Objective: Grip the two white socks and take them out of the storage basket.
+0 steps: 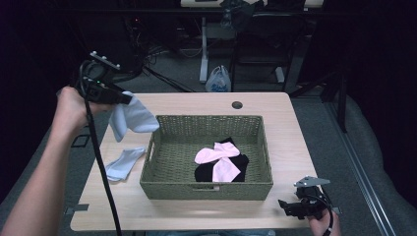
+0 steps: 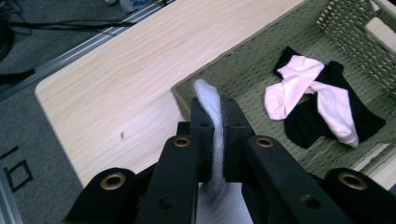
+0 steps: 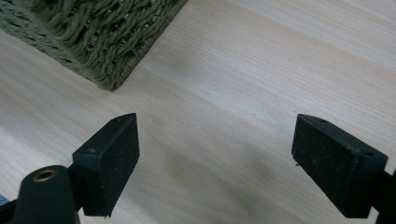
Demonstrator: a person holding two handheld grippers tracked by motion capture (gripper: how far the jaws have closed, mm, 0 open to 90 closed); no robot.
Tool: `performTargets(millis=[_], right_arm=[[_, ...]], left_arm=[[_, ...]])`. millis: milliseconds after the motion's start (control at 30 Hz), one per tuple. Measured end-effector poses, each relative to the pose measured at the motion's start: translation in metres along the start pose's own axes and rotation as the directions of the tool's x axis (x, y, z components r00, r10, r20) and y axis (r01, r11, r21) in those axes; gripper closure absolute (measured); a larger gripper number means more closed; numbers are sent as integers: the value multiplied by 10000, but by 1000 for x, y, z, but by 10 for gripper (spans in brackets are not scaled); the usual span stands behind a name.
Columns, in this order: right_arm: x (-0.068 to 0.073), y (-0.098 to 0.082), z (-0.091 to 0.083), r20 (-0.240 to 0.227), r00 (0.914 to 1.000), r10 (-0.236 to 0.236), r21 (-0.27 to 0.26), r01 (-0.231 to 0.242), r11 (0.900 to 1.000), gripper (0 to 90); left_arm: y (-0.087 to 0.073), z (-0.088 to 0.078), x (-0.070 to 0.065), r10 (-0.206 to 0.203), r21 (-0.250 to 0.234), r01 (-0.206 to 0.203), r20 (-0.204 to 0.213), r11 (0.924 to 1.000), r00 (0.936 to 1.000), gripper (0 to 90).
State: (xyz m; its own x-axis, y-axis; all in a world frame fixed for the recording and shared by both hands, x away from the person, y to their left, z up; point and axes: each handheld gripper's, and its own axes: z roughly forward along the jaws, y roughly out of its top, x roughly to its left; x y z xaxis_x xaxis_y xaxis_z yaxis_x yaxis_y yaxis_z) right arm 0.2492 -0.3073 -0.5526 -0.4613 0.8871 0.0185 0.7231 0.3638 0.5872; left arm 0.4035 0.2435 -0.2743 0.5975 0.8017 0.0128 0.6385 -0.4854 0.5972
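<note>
The left hand-held gripper (image 1: 123,98) hung above the far-left part of the tabletop (image 1: 295,147), its jaws clamped on a white sock (image 1: 132,118) that drooped from them in the air, just beside the left far corner of the woven basket (image 1: 206,189). In the left gripper view the left hand-held gripper (image 2: 214,135) had the sock (image 2: 210,105) pinched as a thin fold of white fabric between its two black pads, with the basket (image 2: 224,74) and its contents beyond.

A second white sock (image 1: 123,163) lay flat on the tabletop just to the left of the basket, apart from the held one. Inside the basket a pink sock (image 1: 220,160) (possibly a pair, crossed over each other; the view was too coarse to be sure) rested on top of a black sock (image 1: 206,173).

The right hand-held gripper (image 1: 287,206) sat low at the near right corner of the tabletop, near the basket's front right corner. In the right gripper view the right hand-held gripper (image 3: 215,163) had its jaws spread wide with nothing between them, bare wood (image 3: 261,60) beneath and the basket's corner (image 3: 107,37) at the upper left.
</note>
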Motion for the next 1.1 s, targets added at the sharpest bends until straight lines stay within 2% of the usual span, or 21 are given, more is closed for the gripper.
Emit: performTargets(millis=[267,533,600,833,1100], right_arm=[[1,0,0,78,10000,7,-10,-7,10000,148],[1,0,1,35,10000,-3,60,3,10000,148],[1,0,1,46,10000,1,56,-2,10000,148],[1,1,1,35,10000,17,74,-17,10000,148],[2,1,1,49,10000,-3,60,3,10000,148]], left_arm=[[-24,-17,21,-542,-97,539,-328,9985,9980,865],[-52,-8,37,-988,183,997,-437,9949,9941,864],[-61,-3,41,-1128,138,1132,-287,9935,9932,863],[-94,31,52,-1608,587,1610,-88,9852,9870,863],[-122,76,54,-1978,1106,1948,163,9746,9801,858]])
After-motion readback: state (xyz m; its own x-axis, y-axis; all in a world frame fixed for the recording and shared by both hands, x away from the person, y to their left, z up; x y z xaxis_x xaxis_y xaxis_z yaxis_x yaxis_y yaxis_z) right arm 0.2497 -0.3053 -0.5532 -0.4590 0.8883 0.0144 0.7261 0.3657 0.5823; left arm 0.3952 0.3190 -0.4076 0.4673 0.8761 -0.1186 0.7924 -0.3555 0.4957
